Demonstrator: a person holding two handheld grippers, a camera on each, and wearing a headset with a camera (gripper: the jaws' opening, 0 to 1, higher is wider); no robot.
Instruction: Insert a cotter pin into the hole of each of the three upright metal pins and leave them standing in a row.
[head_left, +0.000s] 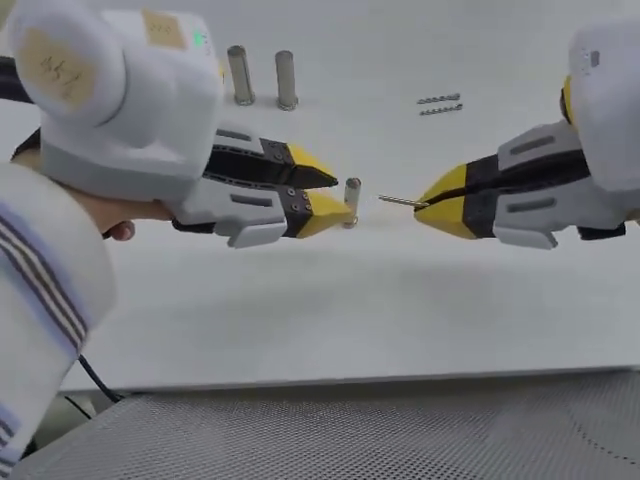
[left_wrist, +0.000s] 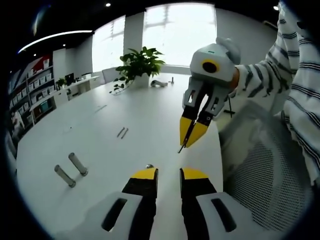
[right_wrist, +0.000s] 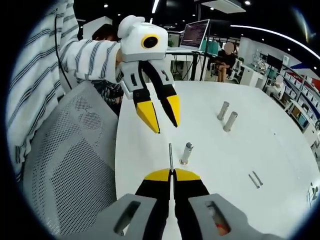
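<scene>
Left gripper (head_left: 340, 198): upper left of the head view. Rounded white housing, grey underside. Two tan labels (head_left: 50, 65) with faint writing on top, a small green light (head_left: 198, 40) beside them. Grey jaw arms with oblong slots, black middle sections, pointed yellow tips.

Right gripper (head_left: 425, 205): right edge of the head view. Same build: white housing, grey slotted arms, black middle sections, yellow tips.

Left sleeve (head_left: 40, 270): lower left of the head view. White cloth with thin brown and bluish stripes.

Right sleeve (left_wrist: 260, 82): upper right of the left gripper view. White with narrow dark stripes.

Cable (head_left: 92, 378): thin, black, under the left sleeve at lower left.
</scene>
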